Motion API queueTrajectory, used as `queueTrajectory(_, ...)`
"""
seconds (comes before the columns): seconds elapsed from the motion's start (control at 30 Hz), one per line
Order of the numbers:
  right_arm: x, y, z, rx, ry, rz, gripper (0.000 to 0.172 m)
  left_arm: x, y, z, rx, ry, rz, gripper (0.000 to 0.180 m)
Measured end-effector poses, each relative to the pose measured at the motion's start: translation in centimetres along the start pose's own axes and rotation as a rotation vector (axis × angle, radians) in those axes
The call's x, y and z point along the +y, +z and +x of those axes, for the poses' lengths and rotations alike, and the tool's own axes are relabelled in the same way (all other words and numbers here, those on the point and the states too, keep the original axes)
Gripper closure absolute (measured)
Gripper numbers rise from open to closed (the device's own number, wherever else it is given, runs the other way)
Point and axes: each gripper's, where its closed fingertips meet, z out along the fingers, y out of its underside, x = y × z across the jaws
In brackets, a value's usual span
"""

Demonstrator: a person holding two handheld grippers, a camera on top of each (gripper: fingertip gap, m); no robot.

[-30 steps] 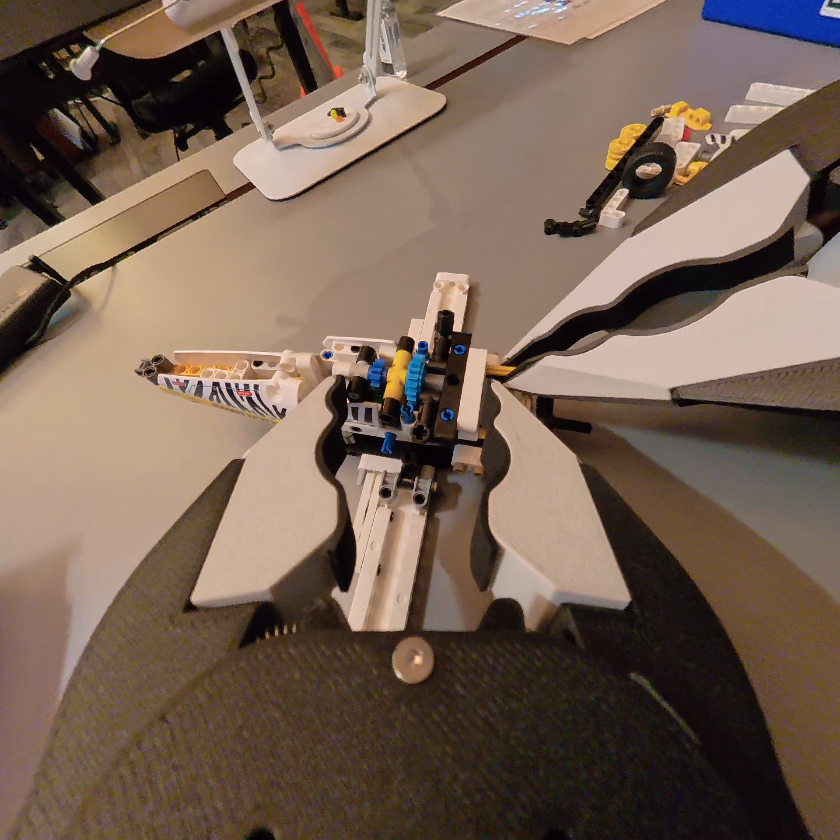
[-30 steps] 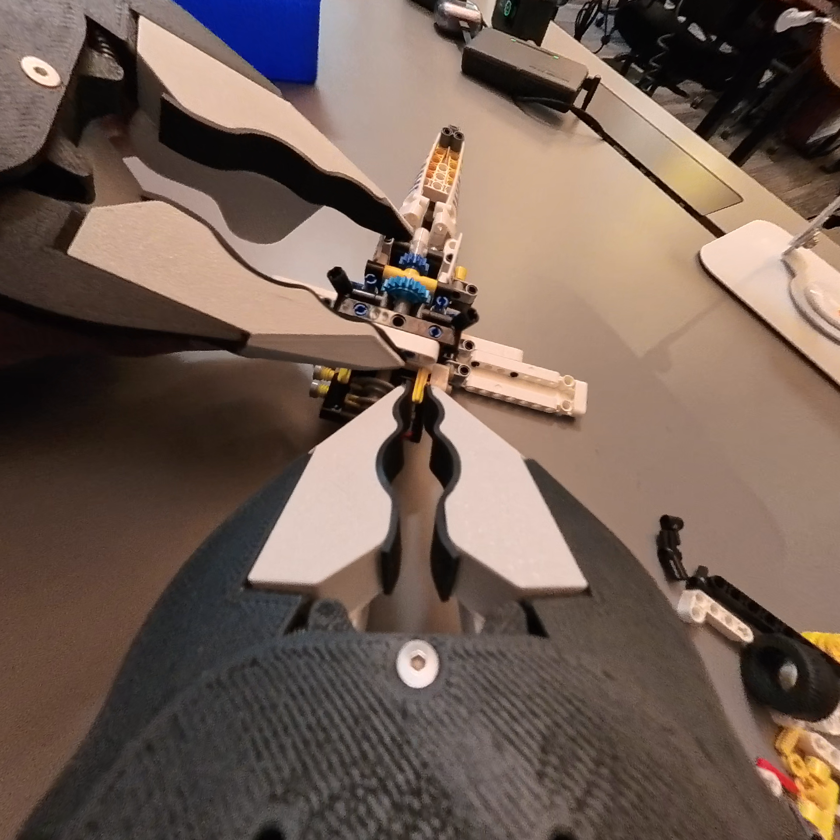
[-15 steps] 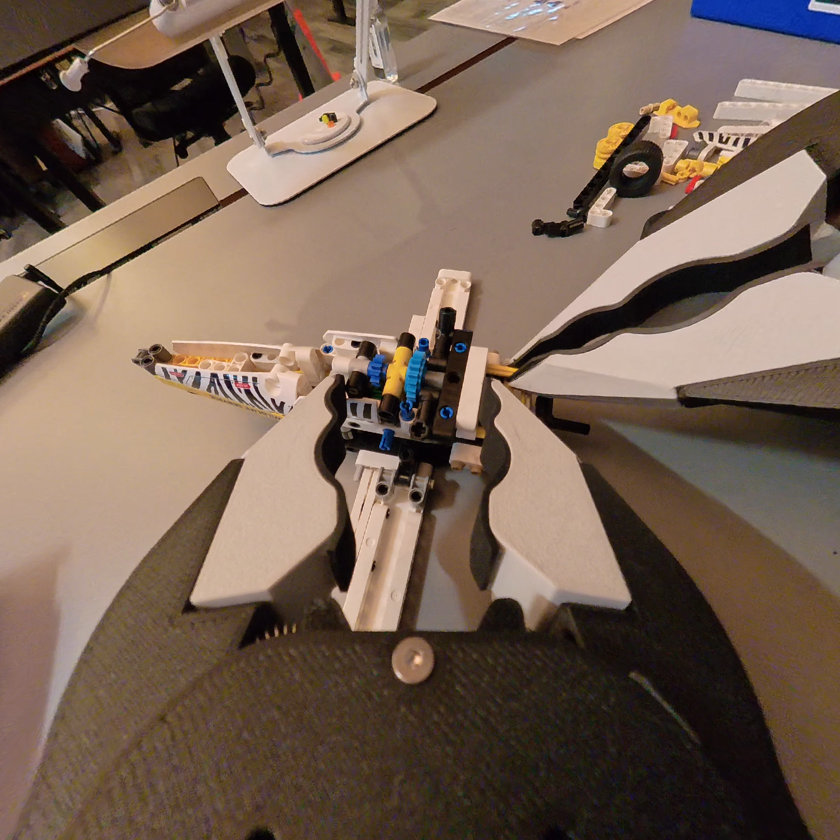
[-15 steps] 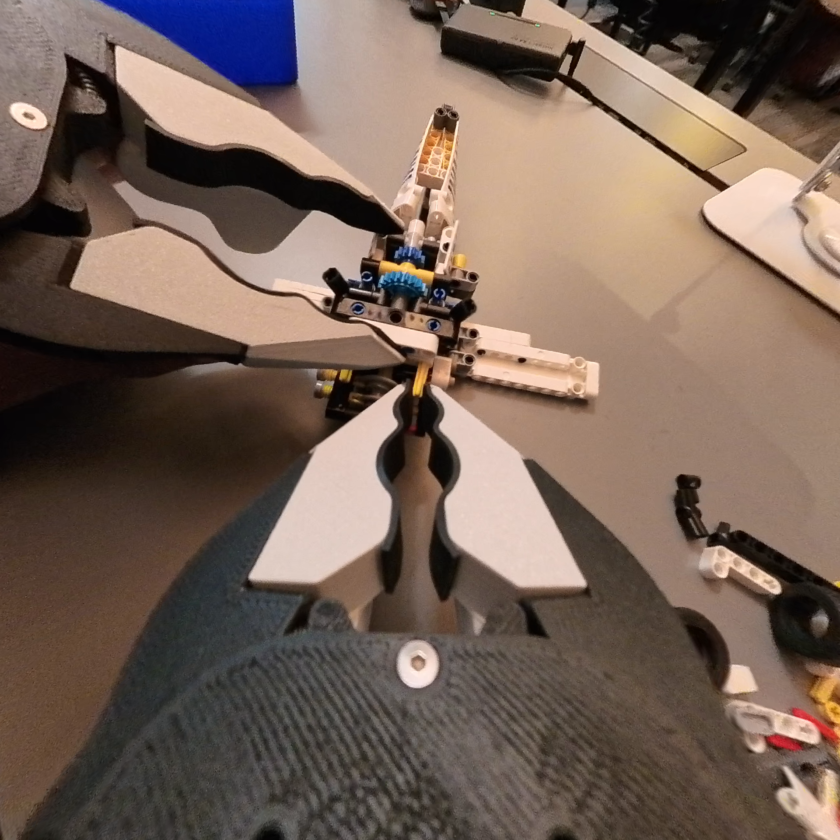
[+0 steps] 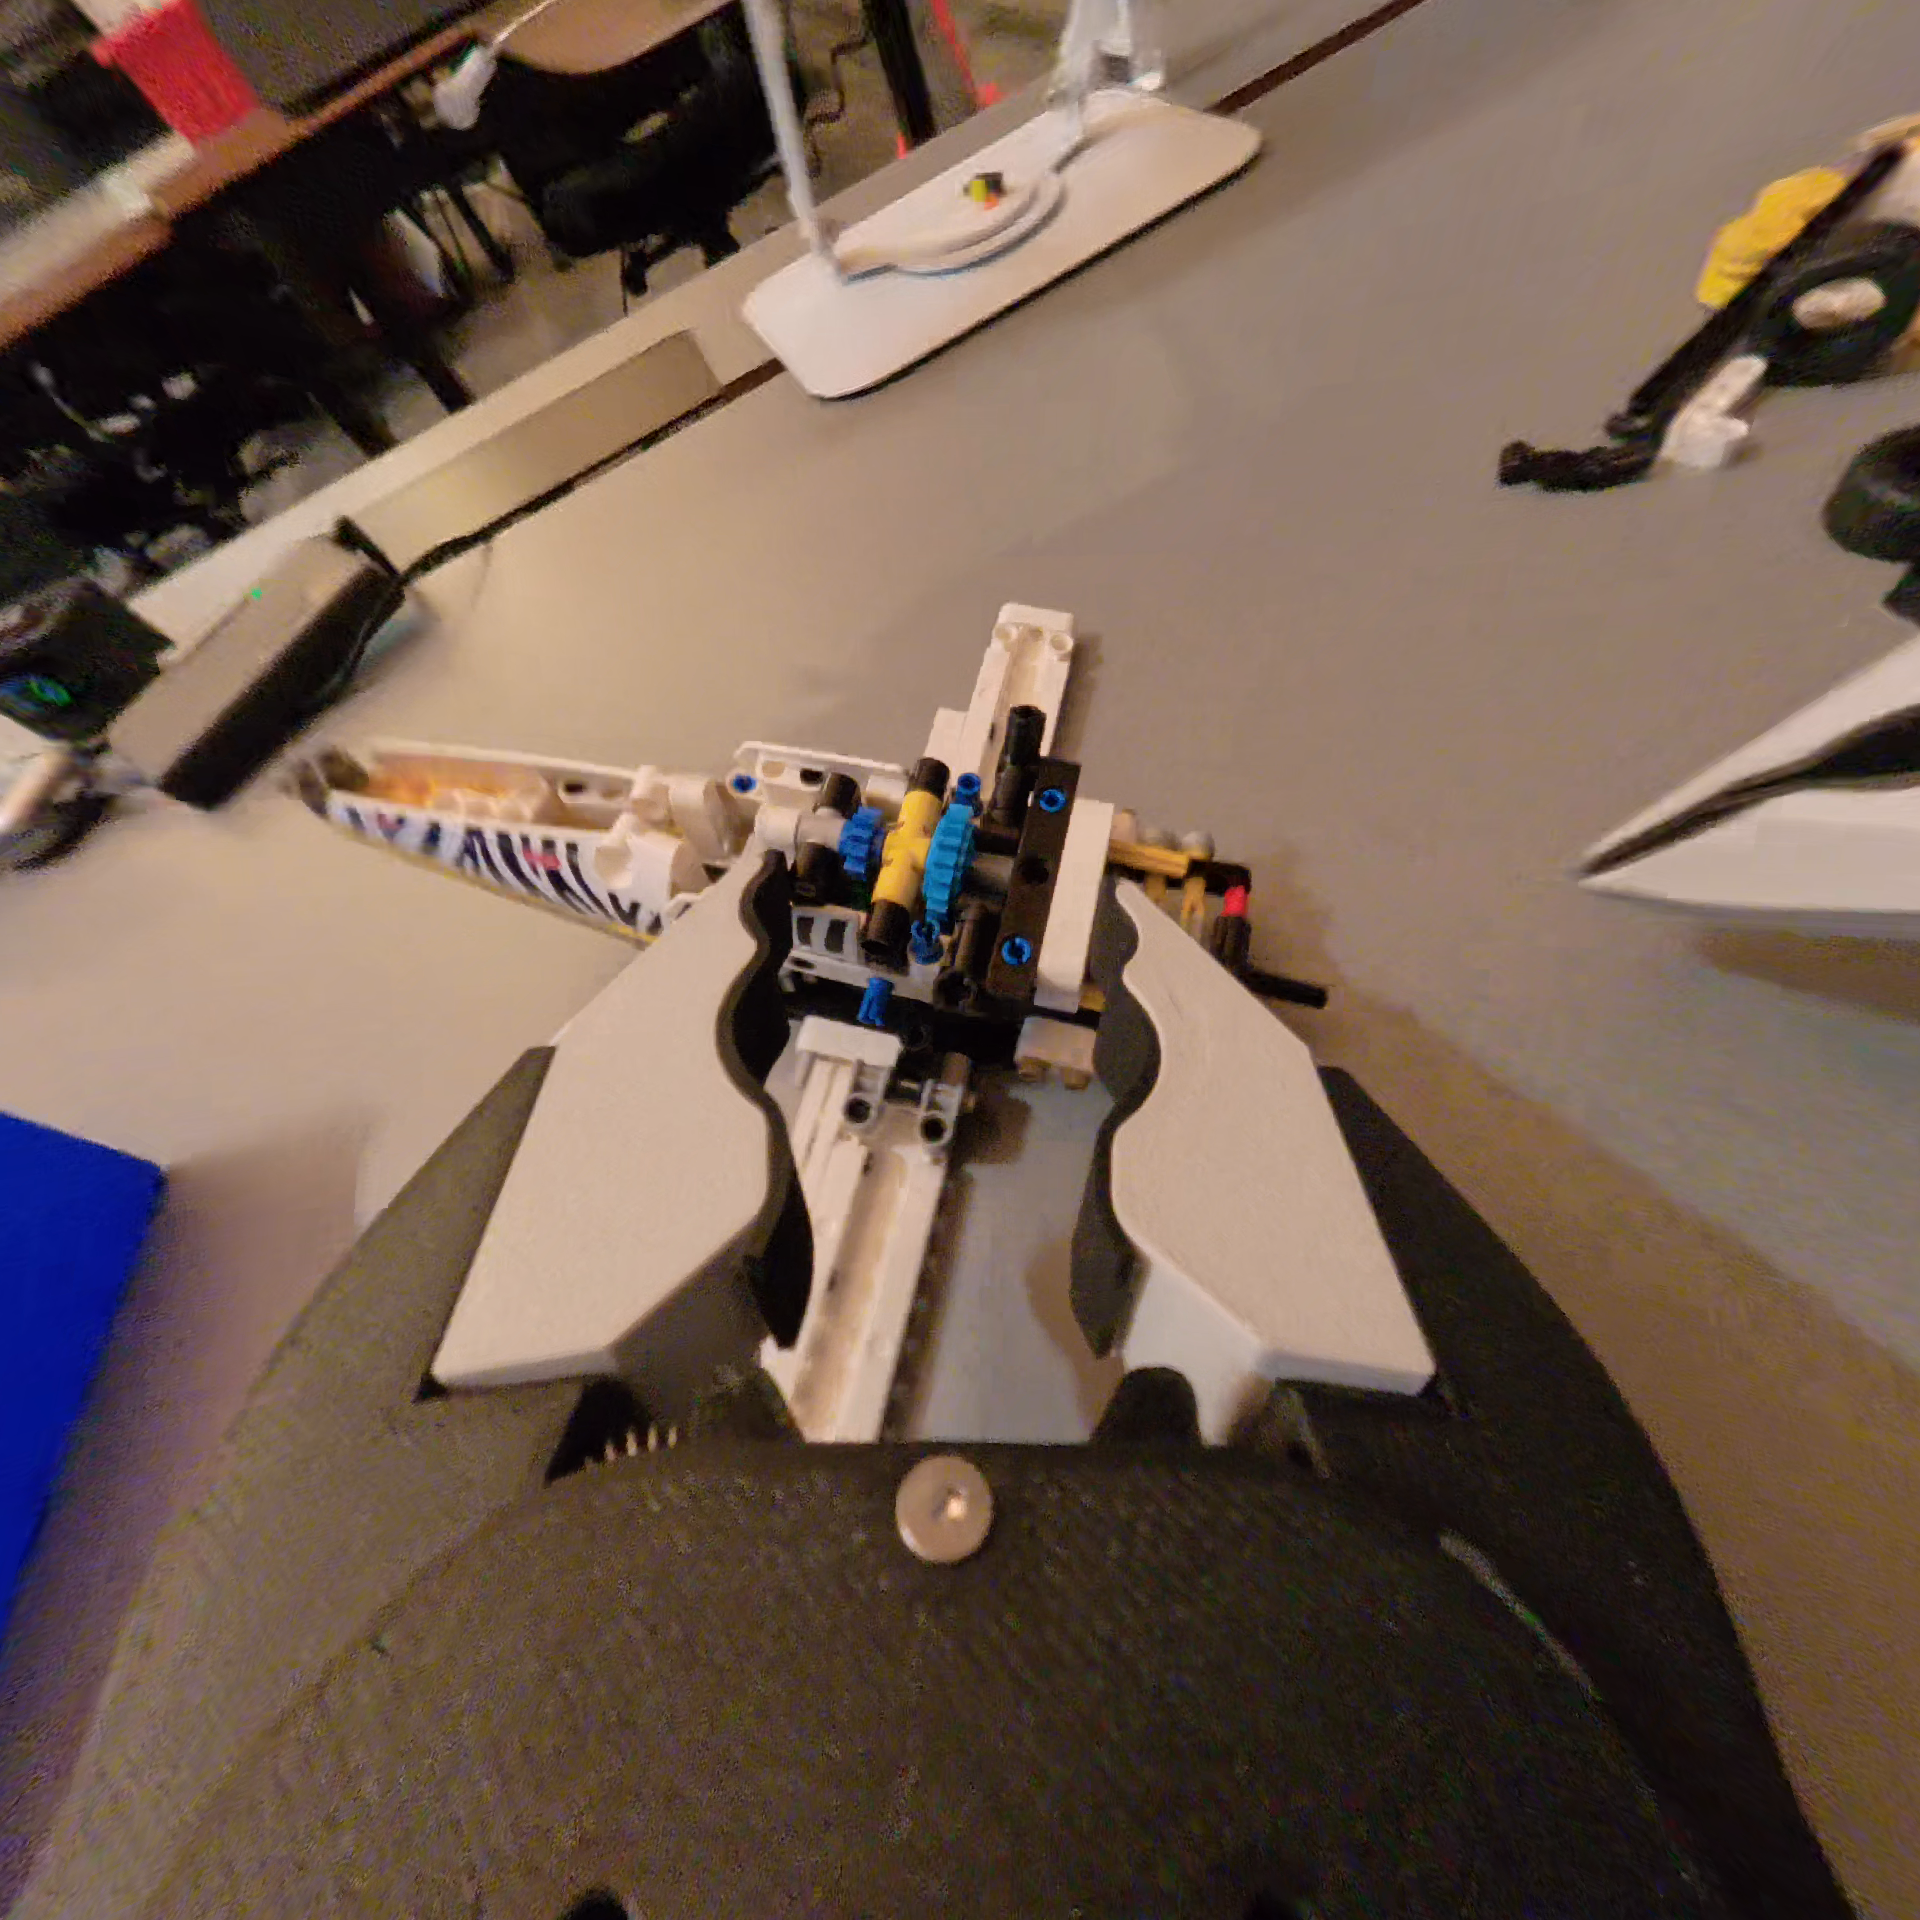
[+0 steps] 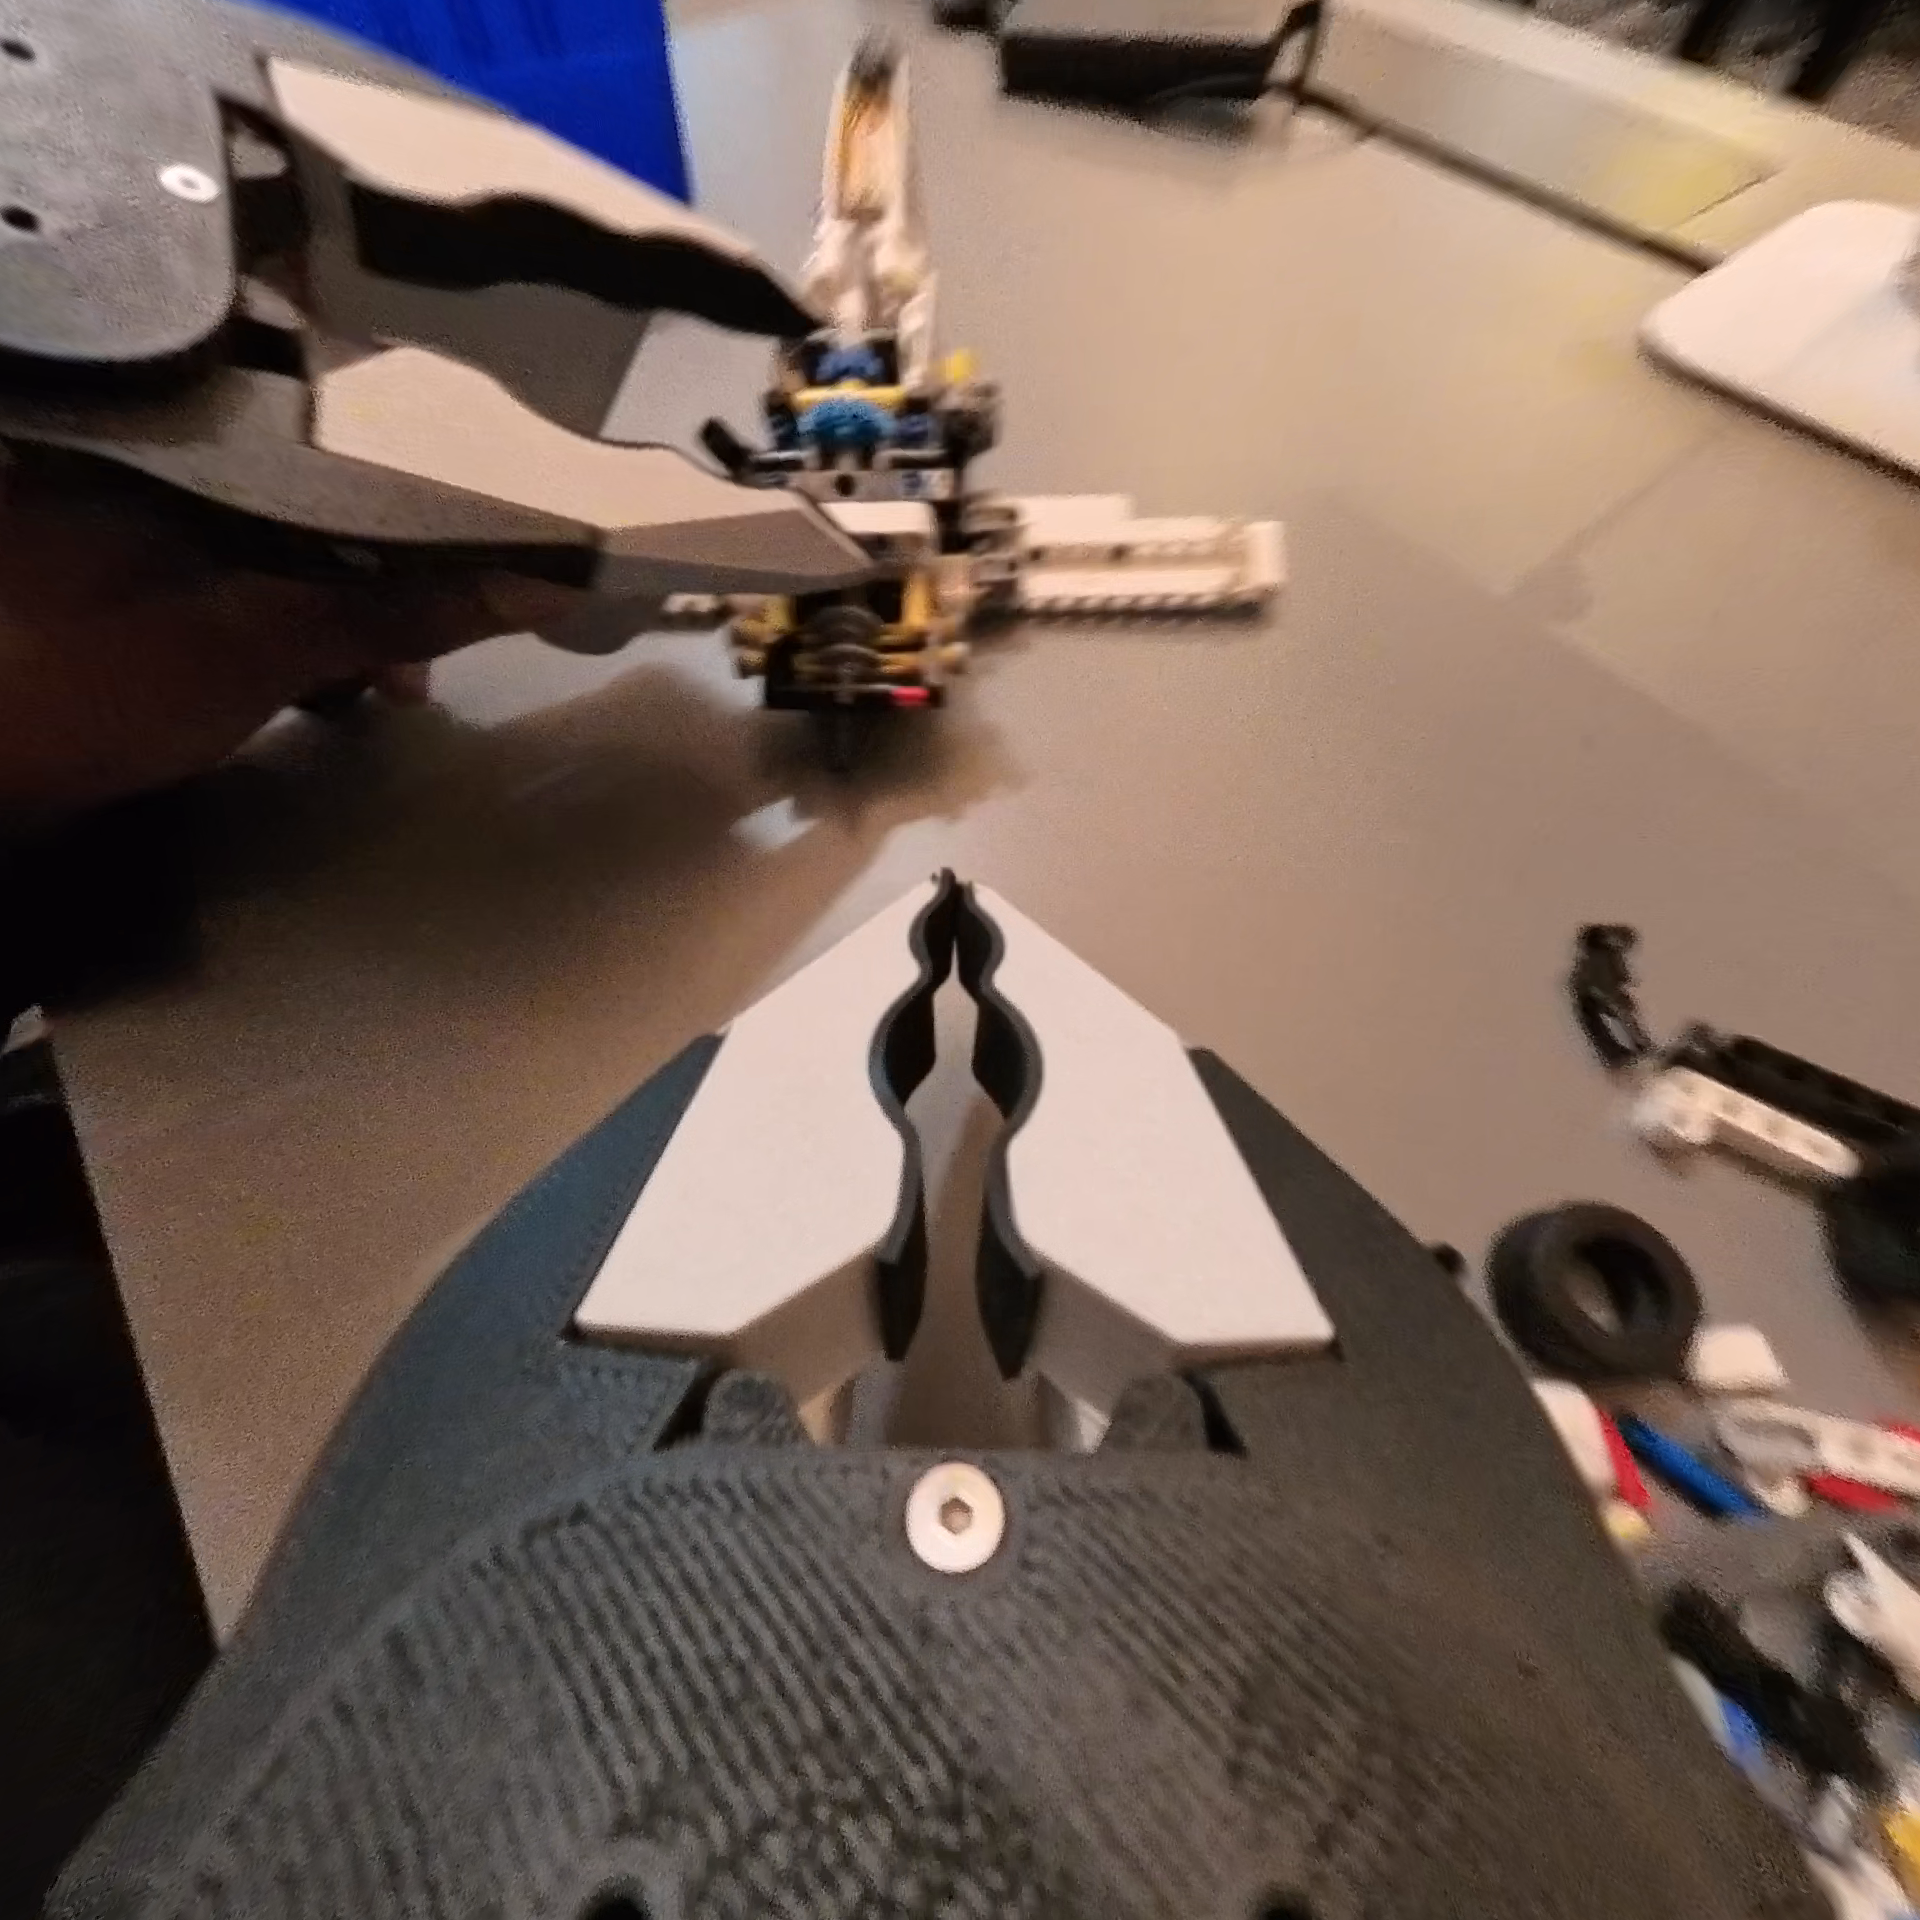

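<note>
**Left gripper clamped on brick model; right gripper closed and bare**

- The model (image 5: 935, 883), a white, black, yellow and blue brick build, is taken as landmark. It lies on the grey table (image 5: 1299, 582).
- The left gripper (image 5: 940, 935) is set around the model's middle. Its pads (image 5: 753, 935) are seen pressed against both sides of the block with the blue gears. A white beam (image 5: 873, 1226) of the model runs back between the fingers toward the camera.
- The right gripper (image 6: 951, 894) is seen pinched tight, pads meeting at the tips, nothing between them. It is held well short of the model's near end, over bare table. In the left view only its tips (image 5: 1704, 842) show, right of the model and apart from it.
- A striped white arm (image 5: 499, 831) is seen left of the model; a second white beam (image 5: 1023, 675) sticks out beyond it.
- Yellow and black pins with a red tip (image 5: 1231, 904) are seen at the model's right end.
- Loose parts are scattered right of the model: tyre (image 6: 1590, 1288), black beam (image 6: 1766, 1081), small bricks (image 6: 1766, 1455), all blurred.
- A blue box (image 6: 582, 94) lies beyond the left gripper.
- Beyond the model: a black power brick (image 5: 260, 675) far left, a white lamp base (image 5: 997, 229) at the table's far edge.
</note>
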Motion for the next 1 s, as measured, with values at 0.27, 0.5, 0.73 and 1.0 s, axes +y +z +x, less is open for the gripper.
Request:
queueTrajectory(0.27, -1.6, -1.9, 1.7, -0.065, 0.109, 0.149, 0.171, -0.3, -0.6, 1.4, 0.166, -0.077, 0.041, 0.124)
queueTrajectory(0.5, -1.4, -1.2, 0.9, -0.107, 0.098, 0.113, 0.154, -0.5, -1.7, 3.0, 0.286, -0.063, 0.070, 0.125)
queueTrajectory(0.73, 0.1, -0.2, -0.3, -0.137, 0.042, -0.002, 0.147, -0.4, -3.5, 5.8, 0.475, 0.045, 0.114, 0.125)
queueTrajectory(1.0, 1.6, -1.2, -2.0, -0.199, -0.147, -0.042, 0.148, -0.3, -4.1, 6.3, 0.539, 0.066, 0.127, 0.125)
